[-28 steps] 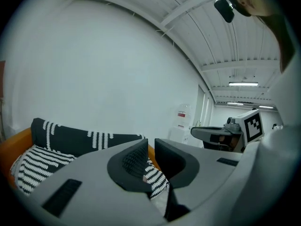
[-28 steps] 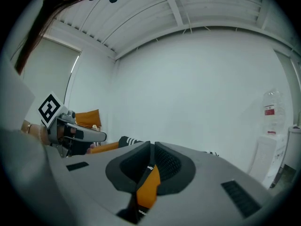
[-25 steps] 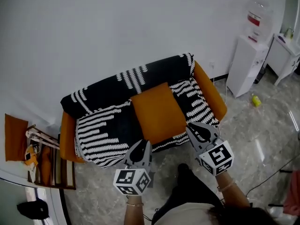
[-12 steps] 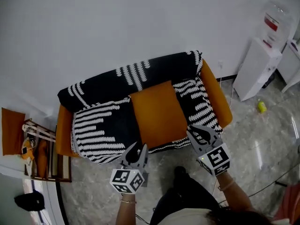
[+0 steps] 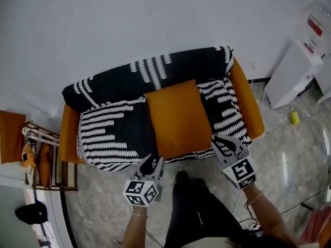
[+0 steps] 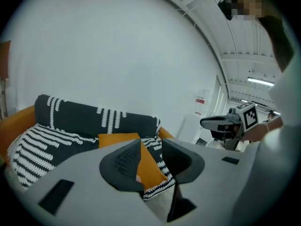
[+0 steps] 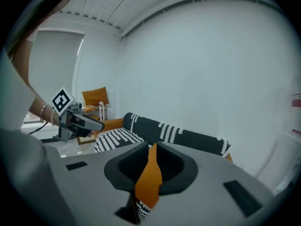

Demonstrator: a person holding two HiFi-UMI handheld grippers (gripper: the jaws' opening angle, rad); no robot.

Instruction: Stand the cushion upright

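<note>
An orange cushion [image 5: 178, 118] lies flat in the middle of the seat of an orange sofa [image 5: 249, 102] draped in a black-and-white throw [image 5: 111, 136]. My left gripper [image 5: 151, 164] hovers just off the seat's front edge, near the cushion's front left corner. Its jaws have just been opening and stand open with nothing between them; the cushion [image 6: 117, 139] shows beyond the gap. My right gripper [image 5: 226, 144] is at the cushion's front right corner. Its jaws have opened a little; a narrow gap frames the cushion [image 7: 149, 178] without pressing it.
A white cabinet [image 5: 297, 66] stands right of the sofa, with a small yellow thing [image 5: 295, 117] on the marble floor before it. A wooden rack [image 5: 46, 161] and a black bag [image 5: 32, 212] are at the left. The person's legs [image 5: 196, 205] are close to the sofa front.
Both grippers have sunk and closed in on the sofa's front edge beside the cushion. The left jaws have spread apart, the right ones slightly. The cushion has not moved.
</note>
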